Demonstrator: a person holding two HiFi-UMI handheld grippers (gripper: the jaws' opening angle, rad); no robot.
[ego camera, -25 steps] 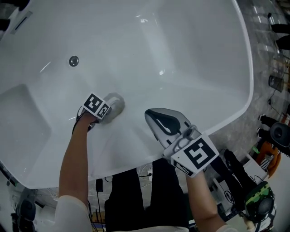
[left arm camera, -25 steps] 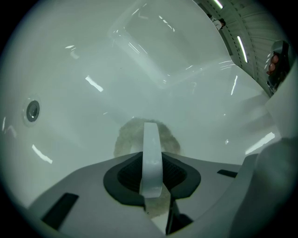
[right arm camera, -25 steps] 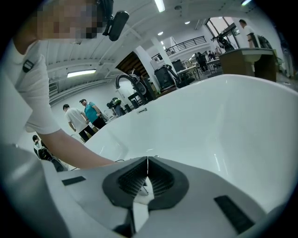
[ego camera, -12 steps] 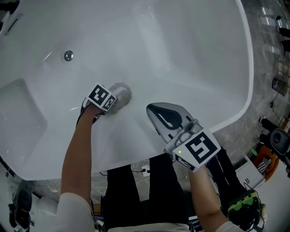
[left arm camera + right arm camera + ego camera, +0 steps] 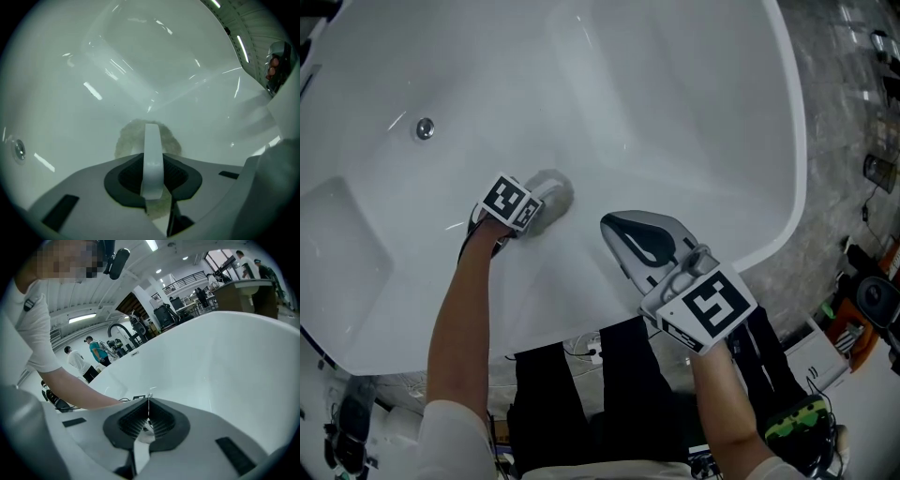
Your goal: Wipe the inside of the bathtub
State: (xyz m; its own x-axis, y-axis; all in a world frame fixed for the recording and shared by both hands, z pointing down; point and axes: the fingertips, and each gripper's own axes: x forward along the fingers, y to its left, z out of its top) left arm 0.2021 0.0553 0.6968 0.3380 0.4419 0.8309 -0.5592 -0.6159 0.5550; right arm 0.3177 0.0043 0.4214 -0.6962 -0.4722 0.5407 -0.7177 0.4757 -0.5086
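Observation:
The white bathtub fills the head view, seen from over its near rim. A grey cloth lies pressed against the tub's sloping inner wall. My left gripper is shut on it, low inside the tub. In the left gripper view the cloth bulges out on both sides of the closed jaws of my left gripper. My right gripper hovers over the near side of the tub, shut and empty. In its own view my right gripper has its jaws meeting, with the tub wall beyond.
The round metal drain sits at the far left of the tub floor. Cables and equipment lie on the floor to the right of the tub. Behind the tub there are a faucet and several people.
My left gripper has slid the cloth a little rightward along the tub wall, away from the drain. The right gripper has hardly moved.

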